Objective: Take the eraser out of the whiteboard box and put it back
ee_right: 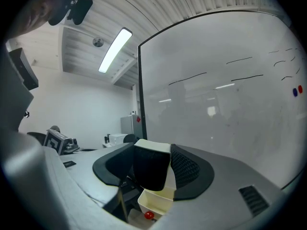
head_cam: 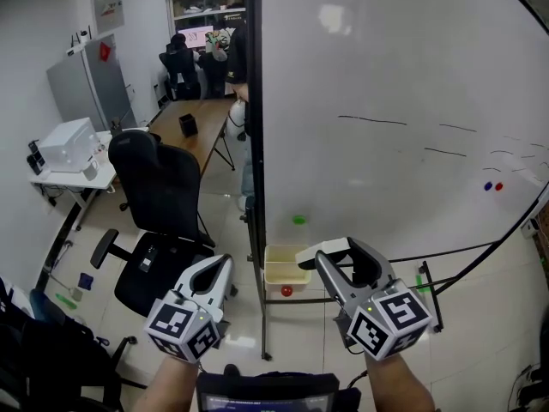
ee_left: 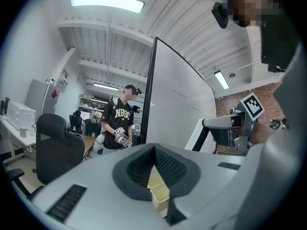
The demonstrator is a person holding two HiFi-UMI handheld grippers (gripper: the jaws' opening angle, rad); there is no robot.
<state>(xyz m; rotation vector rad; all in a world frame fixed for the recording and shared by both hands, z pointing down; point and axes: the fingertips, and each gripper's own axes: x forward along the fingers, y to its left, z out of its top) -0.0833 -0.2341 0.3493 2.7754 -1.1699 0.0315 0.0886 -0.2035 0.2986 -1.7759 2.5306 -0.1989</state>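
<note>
Right gripper: clamped on the eraser, which is out of the whiteboard box and just above its rim.
Left gripper: jaws together, nothing held.
Right gripper view only: the eraser's black felt face; the head view shows its white back.
Left gripper view only: a person beyond the whiteboard edge.

Box sits under whiteboard, chair to its left.

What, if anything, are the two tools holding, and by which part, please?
The right tool clamps the whiteboard eraser by its opposite sides; the left tool holds nothing.
</note>
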